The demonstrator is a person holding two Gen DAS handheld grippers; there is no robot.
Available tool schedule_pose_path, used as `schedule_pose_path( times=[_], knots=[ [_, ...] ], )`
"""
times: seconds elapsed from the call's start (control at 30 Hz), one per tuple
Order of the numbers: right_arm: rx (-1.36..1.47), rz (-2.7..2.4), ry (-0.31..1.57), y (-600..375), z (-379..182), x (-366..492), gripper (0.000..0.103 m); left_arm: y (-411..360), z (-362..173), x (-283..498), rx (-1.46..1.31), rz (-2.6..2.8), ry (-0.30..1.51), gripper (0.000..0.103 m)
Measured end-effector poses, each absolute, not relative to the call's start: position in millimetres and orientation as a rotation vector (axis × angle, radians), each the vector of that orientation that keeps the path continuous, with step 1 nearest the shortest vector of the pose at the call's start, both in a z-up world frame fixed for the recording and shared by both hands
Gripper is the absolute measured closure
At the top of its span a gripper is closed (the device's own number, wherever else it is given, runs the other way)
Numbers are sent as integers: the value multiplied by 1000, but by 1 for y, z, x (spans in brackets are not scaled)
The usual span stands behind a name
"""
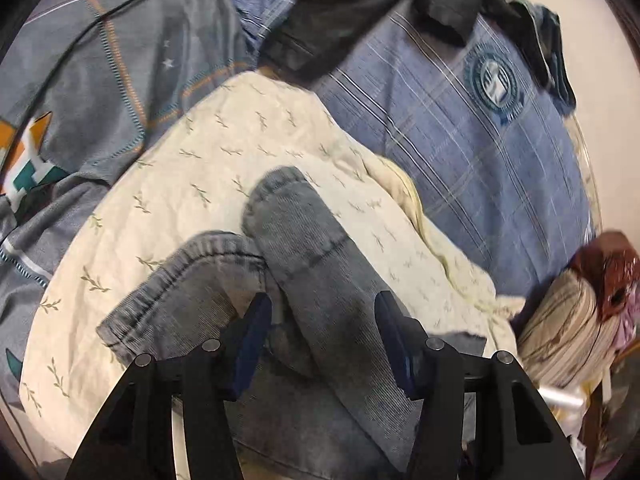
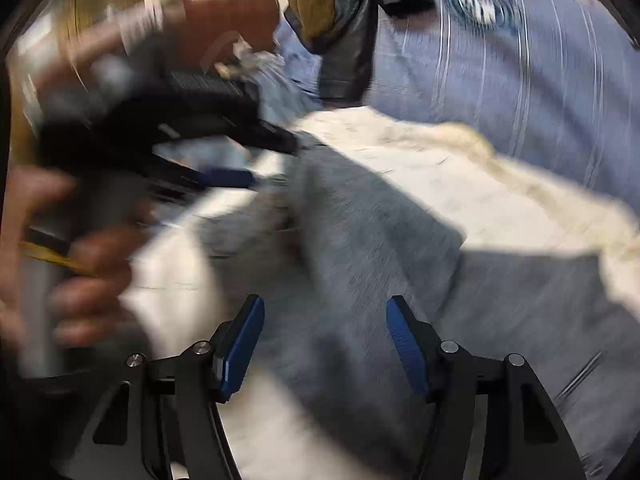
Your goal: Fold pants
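Observation:
Grey-blue denim pants (image 1: 304, 264) lie on a cream leaf-print cloth (image 1: 200, 168), with two leg ends pointing away from me. My left gripper (image 1: 324, 320) is open, its jaws standing on either side of one leg, close above it. In the blurred right wrist view the pants (image 2: 352, 240) spread under my right gripper (image 2: 325, 332), which is open and empty. The left gripper (image 2: 240, 178) and the hand holding it show at the left of that view, at the pants' far edge.
A blue striped bedspread with a round crest (image 1: 496, 80) lies beyond the cream cloth. A dark garment (image 1: 340, 32) lies at the far end. A grey patterned blanket (image 1: 100, 80) is on the left. A reddish-brown object (image 1: 608, 272) and striped fabric sit at the right edge.

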State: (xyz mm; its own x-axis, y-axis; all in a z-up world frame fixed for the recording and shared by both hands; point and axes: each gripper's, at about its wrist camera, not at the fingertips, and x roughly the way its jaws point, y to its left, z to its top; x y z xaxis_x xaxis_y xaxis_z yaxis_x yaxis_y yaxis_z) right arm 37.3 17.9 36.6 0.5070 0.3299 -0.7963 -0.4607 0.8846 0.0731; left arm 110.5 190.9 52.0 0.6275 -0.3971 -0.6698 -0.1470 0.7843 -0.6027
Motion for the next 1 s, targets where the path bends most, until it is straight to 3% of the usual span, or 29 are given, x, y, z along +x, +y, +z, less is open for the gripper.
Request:
schedule_pose_path(
  times=[0.03,0.1,0.13,0.37,0.5,0.8,1.0],
  knots=[
    [-206,455,919,24,32,40,40,191,49,112,-678,-158,913,50],
    [-324,410,929,31,19,53,72,189,43,116,-695,-176,948,50],
    [-346,391,939,30,16,60,103,189,41,116,-707,-186,953,50],
    [126,282,1006,-68,36,115,100,191,30,133,-731,-235,964,50],
    [259,300,1040,-92,29,125,100,173,21,134,-705,-332,1027,50],
    [431,350,1047,-112,41,132,100,146,-12,178,-593,-286,1227,51],
    [466,354,986,-128,64,132,100,146,-3,235,-520,-197,1207,51]
  ],
)
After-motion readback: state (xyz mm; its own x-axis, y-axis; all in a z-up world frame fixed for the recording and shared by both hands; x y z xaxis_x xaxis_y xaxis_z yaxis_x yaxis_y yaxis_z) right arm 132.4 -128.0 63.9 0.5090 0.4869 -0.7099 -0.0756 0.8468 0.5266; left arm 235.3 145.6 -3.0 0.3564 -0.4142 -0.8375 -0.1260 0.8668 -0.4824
